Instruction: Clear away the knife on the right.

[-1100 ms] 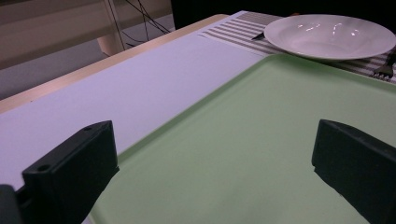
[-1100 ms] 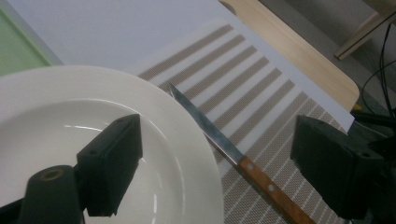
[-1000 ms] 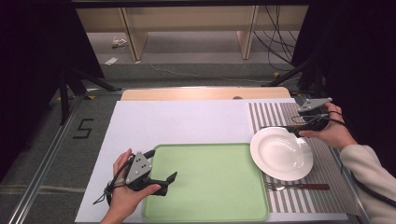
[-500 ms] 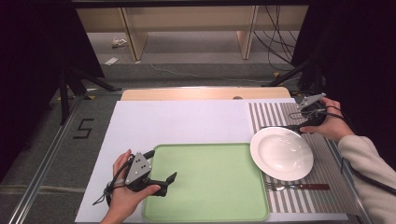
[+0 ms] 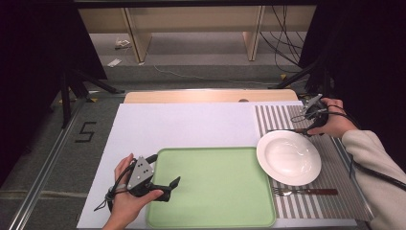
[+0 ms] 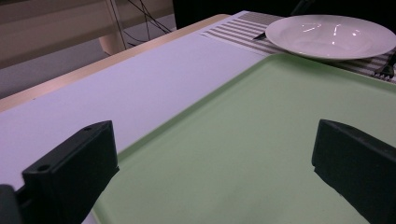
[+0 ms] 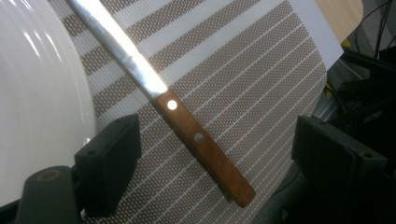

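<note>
Right tool (image 5: 306,125) has drifted back from the plate's far rim toward the right edge of the worktop since a second ago; left tool (image 5: 160,188) unchanged over that time, parked at the near-left corner of the green tray (image 5: 215,191).

We note the right tool released, jaws spread wide, straddling the knife (image 7: 177,112) in the right gripper view. Knife lies flat on the striped placemat (image 7: 243,70), just beyond the white plate (image 5: 288,157), blade running along the plate's far rim, wooden handle pointing toward the right edge. Jaws sit either side of the handle, not touching it as far as we can tell.

Left tool also released, jaws apart, nothing between them, hovering low over the tray. Fork (image 5: 304,191) lies on the placemat near the plate's front edge, well apart from both tools.

Handling, our judgement: knife looks light and stiff, so it should not flex or sag. Steel blade is smooth, thin and likely to slip or twist between the pads; the riveted wooden handle is thicker and offers better grip. We would take hold across the handle near the rivets, close to the blade end, so it stays balanced. It lies flat, so the jaws must come down close to the mat. Plate is fragile; keep clear of its rim.
</note>
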Demonstrator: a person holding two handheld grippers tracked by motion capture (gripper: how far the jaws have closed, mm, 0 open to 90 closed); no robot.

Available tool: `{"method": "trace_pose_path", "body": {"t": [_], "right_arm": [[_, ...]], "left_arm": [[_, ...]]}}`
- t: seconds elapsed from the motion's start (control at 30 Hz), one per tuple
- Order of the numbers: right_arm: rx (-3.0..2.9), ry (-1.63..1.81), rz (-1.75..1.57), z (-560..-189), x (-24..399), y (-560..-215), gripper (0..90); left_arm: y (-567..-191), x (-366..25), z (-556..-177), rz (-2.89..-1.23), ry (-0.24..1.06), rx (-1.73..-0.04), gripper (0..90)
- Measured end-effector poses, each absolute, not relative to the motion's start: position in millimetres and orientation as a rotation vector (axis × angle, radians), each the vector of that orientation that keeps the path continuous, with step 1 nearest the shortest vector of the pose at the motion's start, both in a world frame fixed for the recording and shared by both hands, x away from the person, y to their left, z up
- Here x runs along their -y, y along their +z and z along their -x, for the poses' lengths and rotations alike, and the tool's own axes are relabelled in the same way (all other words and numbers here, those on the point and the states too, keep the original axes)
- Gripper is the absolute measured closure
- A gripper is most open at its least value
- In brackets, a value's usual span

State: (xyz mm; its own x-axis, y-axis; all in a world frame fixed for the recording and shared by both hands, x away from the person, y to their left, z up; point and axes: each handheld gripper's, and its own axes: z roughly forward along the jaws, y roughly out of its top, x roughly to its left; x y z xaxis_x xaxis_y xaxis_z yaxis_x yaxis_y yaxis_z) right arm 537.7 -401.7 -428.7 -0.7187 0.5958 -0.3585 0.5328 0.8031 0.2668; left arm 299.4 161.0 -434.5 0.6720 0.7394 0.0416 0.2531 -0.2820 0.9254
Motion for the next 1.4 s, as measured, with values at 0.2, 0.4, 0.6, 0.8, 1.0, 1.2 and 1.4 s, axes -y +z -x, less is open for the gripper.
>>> {"method": "trace_pose_path", "body": {"t": [0.2, 0.4, 0.6, 0.8, 1.0, 1.2, 1.4], "right_arm": [[-2.592, 0.103, -0.791, -541.2, 397.6, -435.0, 17.9], [-2.618, 0.04, -0.716, -546.1, 392.9, -439.4, 19.2], [-2.636, -0.028, -0.661, -548.9, 387.4, -443.4, 20.1], [-2.66, -0.039, -0.63, -553.0, 383.4, -445.1, 21.9], [-2.688, -0.059, -0.607, -555.0, 381.9, -447.2, 23.1], [-2.688, -0.096, -0.579, -557.5, 380.8, -448.3, 23.1], [-2.696, -0.119, -0.581, -559.7, 381.3, -449.8, 22.2]], "left_arm": [[-434.8, -160.8, -299.4, -1.845, 0.582, -0.784, 0.0], [-435.0, -160.9, -299.6, -1.845, 0.582, -0.785, 0.0], [-434.9, -161.0, -299.5, -1.843, 0.582, -0.785, 0.0], [-434.9, -161.2, -299.5, -1.842, 0.58, -0.785, 0.0], [-434.4, -162.2, -299.5, -1.842, 0.583, -0.782, 0.0], [-434.5, -162.3, -299.5, -1.842, 0.581, -0.782, 0.0], [-434.5, -162.4, -299.3, -1.84, 0.581, -0.783, 0.0]]}}
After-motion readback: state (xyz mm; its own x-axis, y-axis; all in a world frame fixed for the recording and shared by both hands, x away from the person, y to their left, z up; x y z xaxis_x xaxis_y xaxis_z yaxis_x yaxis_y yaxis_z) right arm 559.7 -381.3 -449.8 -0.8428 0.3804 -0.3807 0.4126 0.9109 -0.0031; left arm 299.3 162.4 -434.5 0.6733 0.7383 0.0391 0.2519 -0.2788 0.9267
